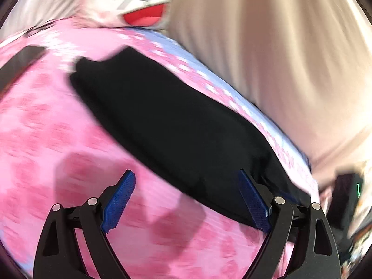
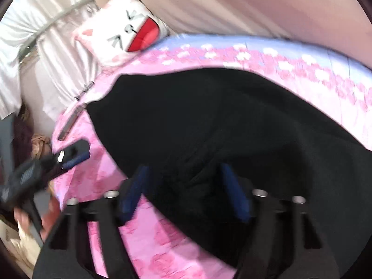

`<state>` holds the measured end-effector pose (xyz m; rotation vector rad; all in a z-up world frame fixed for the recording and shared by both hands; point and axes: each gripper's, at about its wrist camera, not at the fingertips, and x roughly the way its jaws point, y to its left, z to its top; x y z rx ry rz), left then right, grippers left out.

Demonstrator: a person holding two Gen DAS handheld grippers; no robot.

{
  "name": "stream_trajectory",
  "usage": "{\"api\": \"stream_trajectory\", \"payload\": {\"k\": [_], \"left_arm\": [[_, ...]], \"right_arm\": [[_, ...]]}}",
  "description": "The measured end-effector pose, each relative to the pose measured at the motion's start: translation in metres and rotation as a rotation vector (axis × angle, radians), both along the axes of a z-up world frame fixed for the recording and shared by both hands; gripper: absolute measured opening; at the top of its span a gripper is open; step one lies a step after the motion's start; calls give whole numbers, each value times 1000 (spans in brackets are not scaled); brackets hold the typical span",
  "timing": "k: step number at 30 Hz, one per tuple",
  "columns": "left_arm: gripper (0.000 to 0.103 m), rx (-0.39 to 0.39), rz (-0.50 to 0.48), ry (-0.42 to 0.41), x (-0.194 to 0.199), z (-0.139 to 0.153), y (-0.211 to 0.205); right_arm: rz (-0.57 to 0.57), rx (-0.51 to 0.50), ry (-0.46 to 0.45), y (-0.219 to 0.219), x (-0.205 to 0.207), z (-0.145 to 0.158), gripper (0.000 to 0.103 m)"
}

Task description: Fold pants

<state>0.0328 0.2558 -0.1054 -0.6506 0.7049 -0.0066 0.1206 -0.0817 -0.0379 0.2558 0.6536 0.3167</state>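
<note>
Pants (image 1: 167,121) lie lengthwise toward the pillow (image 1: 139,2) (both claws open, empty).

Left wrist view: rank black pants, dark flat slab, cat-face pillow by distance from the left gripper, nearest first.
From the left gripper, jaws open:
1. Black pants: nearest, lying on the pink bedspread, their near end at the right-hand finger.
2. Dark flat slab: farther, at the left edge.
3. Cat-face pillow: farthest, at the top, beyond the pants.

no readable text or labels — pictures too blurred
</note>
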Motion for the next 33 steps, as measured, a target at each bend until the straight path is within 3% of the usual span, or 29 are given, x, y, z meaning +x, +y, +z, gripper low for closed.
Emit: {"api": "stream_trajectory", "payload": {"k": [4,9,14,19,20,22,23,24,27,29,33], "left_arm": [[87,-120,199,35,-7,1,81],[87,-254,331,142,24,-22,137],[91,-209,321,187,59,-16,129],[88,-180,302,200,88,-16,122],[65,-180,302,192,92,-16,122],[42,-208,288,213,98,-22,120],[20,-201,304,209,96,-22,121],[13,-202,310,213,96,-23,121],[11,-198,327,193,93,-15,118],[11,-129,317,145,88,5,106],[10,71,198,-8,83,78,37]], "right_arm": [[-78,85,-77,-22,-45,7,72],[-215,167,-95,-68,-89,2,72],[-357,191,-94,-109,-134,-6,72],[-475,222,-101,-141,-168,-17,73],[-498,234,-100,-149,-175,-21,73],[-529,255,-96,-159,-184,-28,74],[-542,270,-91,-165,-189,-33,74],[-557,280,-85,-170,-193,-38,74],[-590,297,-63,-179,-199,-51,74],[-603,319,-52,-187,-205,-61,74],[-626,373,-43,-199,-212,-76,74]]}}
